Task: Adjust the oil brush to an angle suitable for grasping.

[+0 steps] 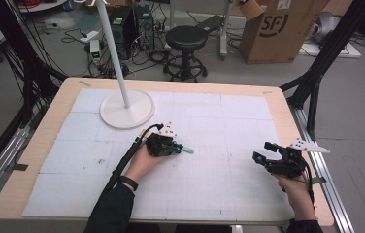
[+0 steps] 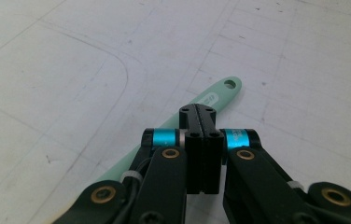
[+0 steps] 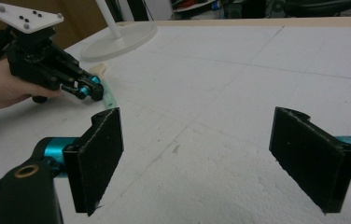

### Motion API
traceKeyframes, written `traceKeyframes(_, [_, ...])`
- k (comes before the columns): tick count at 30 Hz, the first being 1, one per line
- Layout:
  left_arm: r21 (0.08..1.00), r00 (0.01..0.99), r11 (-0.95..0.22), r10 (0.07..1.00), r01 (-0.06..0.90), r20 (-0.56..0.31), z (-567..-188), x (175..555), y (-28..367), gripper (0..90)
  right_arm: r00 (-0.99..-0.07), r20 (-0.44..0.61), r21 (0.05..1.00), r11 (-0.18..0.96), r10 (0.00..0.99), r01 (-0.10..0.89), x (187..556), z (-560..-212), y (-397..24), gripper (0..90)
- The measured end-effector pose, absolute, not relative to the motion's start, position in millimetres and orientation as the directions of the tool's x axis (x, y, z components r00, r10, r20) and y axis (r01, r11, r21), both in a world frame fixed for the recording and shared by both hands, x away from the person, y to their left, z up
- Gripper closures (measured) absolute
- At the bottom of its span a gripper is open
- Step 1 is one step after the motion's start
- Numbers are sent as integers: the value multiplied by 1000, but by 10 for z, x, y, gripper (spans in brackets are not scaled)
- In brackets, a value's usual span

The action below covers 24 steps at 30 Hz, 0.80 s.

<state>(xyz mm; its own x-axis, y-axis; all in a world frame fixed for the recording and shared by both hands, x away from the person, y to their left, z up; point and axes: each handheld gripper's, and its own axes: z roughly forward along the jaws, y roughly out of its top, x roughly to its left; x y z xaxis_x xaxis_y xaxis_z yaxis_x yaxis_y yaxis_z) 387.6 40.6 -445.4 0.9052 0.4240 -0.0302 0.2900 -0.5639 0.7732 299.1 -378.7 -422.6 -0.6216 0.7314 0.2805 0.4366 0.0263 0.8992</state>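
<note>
Left claw clenched over the mint-green handle at frame centre, right claw released — the flat handle may slip out.

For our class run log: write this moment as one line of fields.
left tongs: shut, over mint-green handle | right tongs: open, nothing between them | lamp base: upright, far left | mat: bare ahead

Even soft light, faint shadows, slight blur.
</note>
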Motion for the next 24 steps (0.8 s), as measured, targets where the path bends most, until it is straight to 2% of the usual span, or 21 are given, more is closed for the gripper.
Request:
traceKeyframes(12, [759,915,-598,402,259,5,-4433,4085,156,900,-619,285,898,23,732,440,2987,-4229,-3804,171])
traceKeyframes(24, [753,916,-604,402,262,4,-4424,4214,22,900,-617,286,895,26,733,445,2982,-4240,-3801,170])
